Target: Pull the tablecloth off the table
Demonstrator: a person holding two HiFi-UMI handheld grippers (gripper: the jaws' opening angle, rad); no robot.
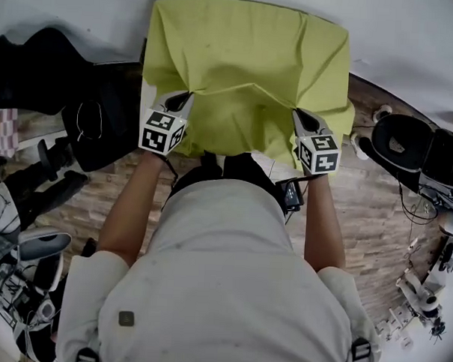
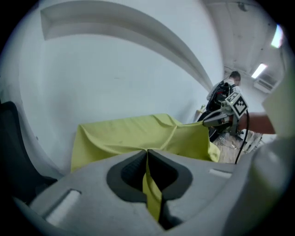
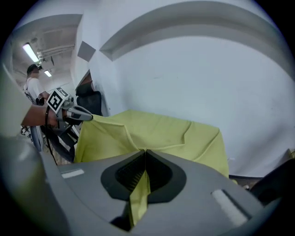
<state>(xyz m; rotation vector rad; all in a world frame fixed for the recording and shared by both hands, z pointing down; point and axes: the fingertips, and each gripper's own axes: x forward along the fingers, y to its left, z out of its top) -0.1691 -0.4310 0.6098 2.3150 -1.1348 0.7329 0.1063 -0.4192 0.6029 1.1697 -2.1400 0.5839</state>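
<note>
- Yellow-green fabric fills the head view. The tablecloth point(image 1: 246, 65), soft and creased, drapes over a table that it hides entirely, set against a white wall point(image 1: 413, 34). Black gear point(image 1: 44, 75) crowds the wood-pattern floor point(image 1: 83, 200) at left, and more black equipment with cables point(image 1: 411, 151) sits at right. The left gripper point(image 1: 188, 97) and right gripper point(image 1: 295, 112), each carrying a marker cube, pinch the cloth's near edge, one at either side. The cloth rises to a peak at each gripper and sags between them.
- In the left gripper view, the grey moulded jaws are closed tight on a thin fold of the cloth, which hangs down between the dark pads. Beyond them the fabric spreads in ridges toward the right gripper, clamped at the far corner.
- In the right gripper view, the jaws are likewise pressed together on a strip of cloth caught between dark ribbed pads. The left gripper holds the opposite corner at the left of the picture. A person point(image 3: 31, 85) stands in the background beneath a ceiling strip light point(image 3: 30, 53).
</note>
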